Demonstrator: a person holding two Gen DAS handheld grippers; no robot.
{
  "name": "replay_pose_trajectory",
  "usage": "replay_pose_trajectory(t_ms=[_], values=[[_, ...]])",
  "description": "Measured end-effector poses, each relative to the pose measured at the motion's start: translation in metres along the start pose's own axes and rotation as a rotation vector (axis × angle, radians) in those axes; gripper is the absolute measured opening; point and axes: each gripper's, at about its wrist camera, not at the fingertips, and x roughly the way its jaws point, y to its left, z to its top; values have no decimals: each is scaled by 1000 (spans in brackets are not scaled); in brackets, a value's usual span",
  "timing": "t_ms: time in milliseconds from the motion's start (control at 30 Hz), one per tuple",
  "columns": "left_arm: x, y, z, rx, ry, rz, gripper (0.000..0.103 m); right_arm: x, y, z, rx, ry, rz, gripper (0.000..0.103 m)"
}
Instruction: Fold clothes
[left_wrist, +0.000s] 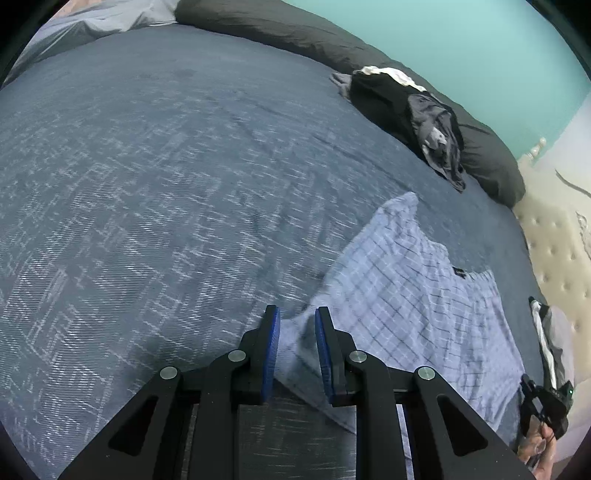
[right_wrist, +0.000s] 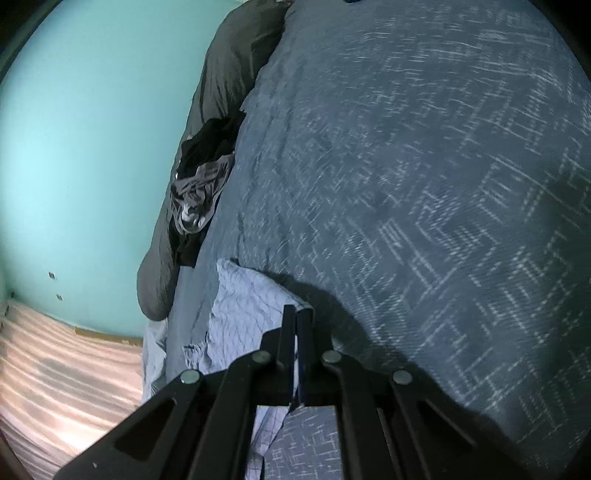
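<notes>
The left gripper is hovering with jaws spread over an edge of the thin light-blue checked cotton garment, lying flat on the patterned blue bedspread. The right gripper is pinching that soft, light cloth; corners look like the best hold. Farther off, the crumpled dark clothes are waiting.

The light blue checked cotton garment runs under the black left gripper at six o'clock, its near hem hidden. The dark crumpled clothes pile is too tangled to separate. The patterned blue-grey bedspread smears with blur.
</notes>
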Motion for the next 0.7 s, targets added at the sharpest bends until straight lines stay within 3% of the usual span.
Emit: replay_pose_trajectory(t_ms=[167, 700], values=[[-1, 14, 2, -37, -3, 30, 31, -5, -2, 3, 0, -24, -2, 1], [5, 15, -1, -23, 31, -8, 30, -13, -9, 2, 32, -84, -36, 1]])
